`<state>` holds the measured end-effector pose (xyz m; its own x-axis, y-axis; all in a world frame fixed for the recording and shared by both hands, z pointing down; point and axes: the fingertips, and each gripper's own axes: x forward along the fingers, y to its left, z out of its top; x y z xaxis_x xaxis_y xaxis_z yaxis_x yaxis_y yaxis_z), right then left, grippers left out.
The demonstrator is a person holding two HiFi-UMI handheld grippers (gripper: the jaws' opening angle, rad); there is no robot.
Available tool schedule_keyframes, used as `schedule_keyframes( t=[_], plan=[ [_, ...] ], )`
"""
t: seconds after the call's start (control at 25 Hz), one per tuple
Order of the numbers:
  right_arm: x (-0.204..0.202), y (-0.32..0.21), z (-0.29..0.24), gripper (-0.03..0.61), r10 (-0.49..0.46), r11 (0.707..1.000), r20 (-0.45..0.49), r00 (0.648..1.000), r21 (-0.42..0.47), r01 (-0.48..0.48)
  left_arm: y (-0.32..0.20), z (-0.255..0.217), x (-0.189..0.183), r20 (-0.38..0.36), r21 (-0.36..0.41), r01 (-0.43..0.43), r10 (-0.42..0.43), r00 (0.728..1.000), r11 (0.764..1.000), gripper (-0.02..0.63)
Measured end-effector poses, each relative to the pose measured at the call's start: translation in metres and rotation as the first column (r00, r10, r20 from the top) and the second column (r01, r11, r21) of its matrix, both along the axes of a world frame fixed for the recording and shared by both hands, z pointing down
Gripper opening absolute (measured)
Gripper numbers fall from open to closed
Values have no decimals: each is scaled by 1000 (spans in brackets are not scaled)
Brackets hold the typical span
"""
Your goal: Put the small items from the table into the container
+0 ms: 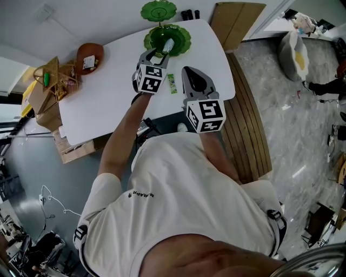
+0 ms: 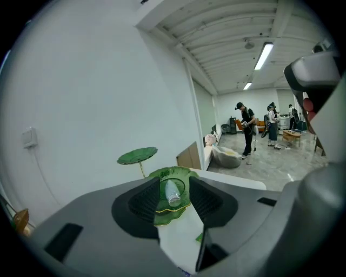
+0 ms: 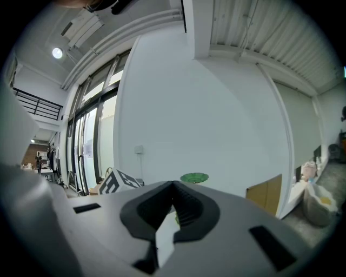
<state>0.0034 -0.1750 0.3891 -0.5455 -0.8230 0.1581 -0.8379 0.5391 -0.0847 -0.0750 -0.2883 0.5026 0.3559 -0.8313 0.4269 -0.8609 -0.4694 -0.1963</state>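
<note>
- Left tool [image 1: 157, 54] is open: jaws well apart, nothing pressed between the pads.
- It hangs over the far edge of the white surface [image 1: 108, 108], tilted down, tips just at the near rim of the green leaf dish [image 1: 181, 33].
- Small clear bottle-like item [image 2: 172, 192] lies on its side inside the green leaf dish, seen through the gap between the open jaws in the left gripper view; it is apart from both pads.
- The head view shows the same item in the dish, just beyond the left tool's tips.
- Right tool [image 1: 187, 70] is closed: tips meet, nothing gripped. It sits lower and nearer the person, over the right side of the surface, pointing roughly level.
- Green packet [image 1: 172, 83] lies flat on the surface between the two tools, outside the dish.
- A sliver of green shows in the narrow gap under the right tool's jaws in the right gripper view; too small to tell what it is.
- Raised leaf plate [image 1: 158, 10] stands on a stalk behind the dish.
- Brown bowl [image 1: 89, 58] sits at the left end of the surface with small things in it, well apart from the tools.
- Cardboard boxes [image 1: 46, 97] stand on the floor by the left end of the surface.
- People [image 2: 247, 129] stand far off in the room in the left gripper view.
</note>
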Motion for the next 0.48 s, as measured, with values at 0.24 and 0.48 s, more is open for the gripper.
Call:
schedule_keyframes(
  t=[0.24,0.48],
  plan=[
    [-5,5,0,5,-13,1000,2,1000,1,13,13,-9,-8,-16,23,26,-26,1000,999,117],
    [-10,10,1,5,-28,1000,5,1000,-3,28,25,-13,-20,-52,30,71,-70,996,997,63]
  ],
)
